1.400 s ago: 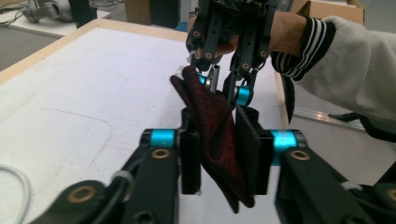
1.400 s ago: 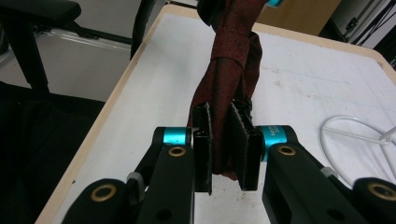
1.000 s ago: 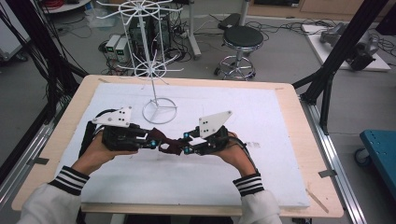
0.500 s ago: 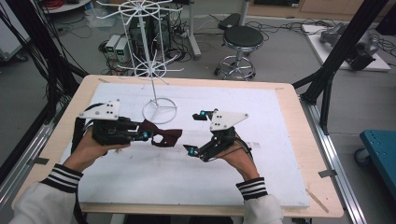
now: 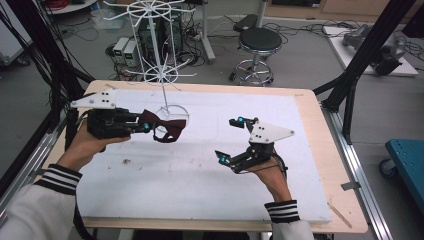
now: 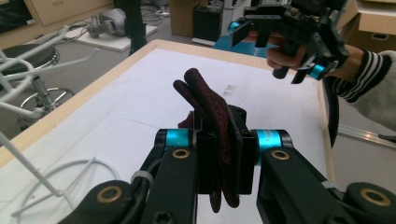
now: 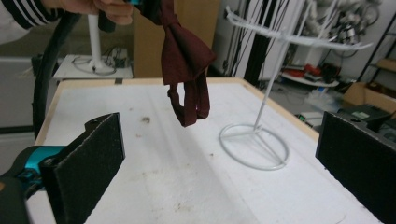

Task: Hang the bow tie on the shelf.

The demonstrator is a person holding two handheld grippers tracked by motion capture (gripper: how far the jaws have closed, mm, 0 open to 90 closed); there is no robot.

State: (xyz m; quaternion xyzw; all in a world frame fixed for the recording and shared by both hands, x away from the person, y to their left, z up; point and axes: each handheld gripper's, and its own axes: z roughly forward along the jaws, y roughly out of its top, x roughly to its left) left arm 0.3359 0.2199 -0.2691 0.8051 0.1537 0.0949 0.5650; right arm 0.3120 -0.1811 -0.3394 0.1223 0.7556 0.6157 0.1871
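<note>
The dark red bow tie [image 5: 166, 127] hung in the air above the white mat [image 5: 200, 185], one end clamped in the left gripper [image 5: 142, 122] and the rest jutting out past its tips toward the ring base of the white wire rack [image 5: 165, 75]. In the left gripper view the jaws were pressed tight on the bow tie [image 6: 219, 126], the fabric folded between the black pads and sticking out in front of them. The right gripper [image 5: 231, 140] stood well apart from the bow tie, off to the right over the mat, with nothing in it; its jaws had just been opening and were spread wide. In the right gripper view the two black pads [image 7: 93, 158] stood far apart at either edge, and the bow tie [image 7: 184, 65] dangled beyond them from the left gripper, its strap loop hanging lowest, clear of the mat, with the rack's base [image 7: 254, 147] resting on the mat behind it
</note>
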